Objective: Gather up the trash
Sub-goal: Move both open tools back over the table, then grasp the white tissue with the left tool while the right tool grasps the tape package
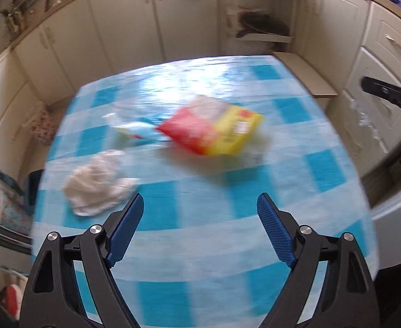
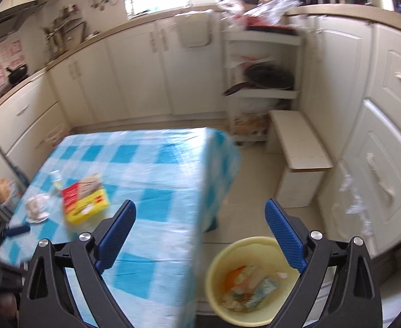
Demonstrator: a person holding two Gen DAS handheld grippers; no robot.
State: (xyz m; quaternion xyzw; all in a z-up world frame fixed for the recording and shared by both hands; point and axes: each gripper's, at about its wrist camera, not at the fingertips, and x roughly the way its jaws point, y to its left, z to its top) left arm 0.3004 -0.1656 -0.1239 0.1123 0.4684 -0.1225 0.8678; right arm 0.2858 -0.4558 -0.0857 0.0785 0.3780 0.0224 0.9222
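A red and yellow snack packet (image 1: 214, 129) lies on the blue-checked tablecloth (image 1: 200, 246), with a crumpled white tissue (image 1: 98, 191) nearer and to the left and a small pale wrapper (image 1: 135, 129) beside the packet. My left gripper (image 1: 200, 205) hovers open above the cloth, short of all three, nothing between its blue pads. In the right wrist view the same packet (image 2: 85, 201) and tissue (image 2: 38, 209) lie at the table's left. My right gripper (image 2: 200, 210) is open and empty over the table's edge and a yellow bin (image 2: 217, 259) on the floor holding several scraps.
Cream cabinets (image 2: 135, 76) line the back and right walls. A white step stool (image 2: 298, 153) stands on the floor to the right of the table, next to an open shelf with a black pan (image 2: 266, 78). The other gripper's blue pad (image 2: 16, 231) shows at the left.
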